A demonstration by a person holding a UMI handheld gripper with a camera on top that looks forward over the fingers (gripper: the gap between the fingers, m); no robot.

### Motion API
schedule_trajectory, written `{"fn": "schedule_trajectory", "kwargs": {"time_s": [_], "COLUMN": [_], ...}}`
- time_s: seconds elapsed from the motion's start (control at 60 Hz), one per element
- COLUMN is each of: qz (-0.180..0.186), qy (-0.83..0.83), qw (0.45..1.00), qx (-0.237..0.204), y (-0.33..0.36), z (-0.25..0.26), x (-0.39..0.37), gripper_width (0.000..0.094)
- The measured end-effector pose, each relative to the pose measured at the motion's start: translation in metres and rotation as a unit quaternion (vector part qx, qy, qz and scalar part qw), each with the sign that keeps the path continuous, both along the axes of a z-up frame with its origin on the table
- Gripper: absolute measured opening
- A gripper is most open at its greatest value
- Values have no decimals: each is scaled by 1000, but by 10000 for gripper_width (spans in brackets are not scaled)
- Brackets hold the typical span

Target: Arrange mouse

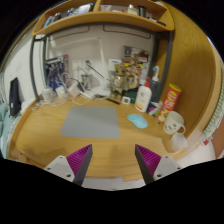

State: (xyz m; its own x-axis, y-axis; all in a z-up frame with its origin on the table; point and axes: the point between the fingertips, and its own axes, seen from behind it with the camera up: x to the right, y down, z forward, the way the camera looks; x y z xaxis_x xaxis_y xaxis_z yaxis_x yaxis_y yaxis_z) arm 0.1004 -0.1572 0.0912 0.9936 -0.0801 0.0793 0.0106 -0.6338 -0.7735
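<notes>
A grey mouse mat (92, 121) lies flat on the wooden desk (50, 135), ahead of my fingers. A small light-blue object (137, 120), which looks like the mouse, lies on the desk just to the right of the mat. My gripper (113, 152) is open and empty, held above the near part of the desk. Its purple pads (80, 160) stand wide apart, with only bare desk between them. The mat and the blue object are both beyond the fingertips.
A white mug (175, 124) stands at the right. A white bottle (143, 97) and an orange can (172, 97) stand behind it. Several small items crowd the back under a shelf (100, 18). A dark object (15, 97) stands at the far left.
</notes>
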Motion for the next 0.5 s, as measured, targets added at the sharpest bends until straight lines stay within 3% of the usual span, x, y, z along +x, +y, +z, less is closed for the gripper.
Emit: {"fn": "schedule_trajectory", "kwargs": {"time_s": [0.2,0.5], "qz": [-26,5], "qy": [-35,-34], "qw": [999,998], "qx": [-26,-49], "y": [28,124], "z": [-47,-88], "x": [96,149], "gripper_width": [864,864]}}
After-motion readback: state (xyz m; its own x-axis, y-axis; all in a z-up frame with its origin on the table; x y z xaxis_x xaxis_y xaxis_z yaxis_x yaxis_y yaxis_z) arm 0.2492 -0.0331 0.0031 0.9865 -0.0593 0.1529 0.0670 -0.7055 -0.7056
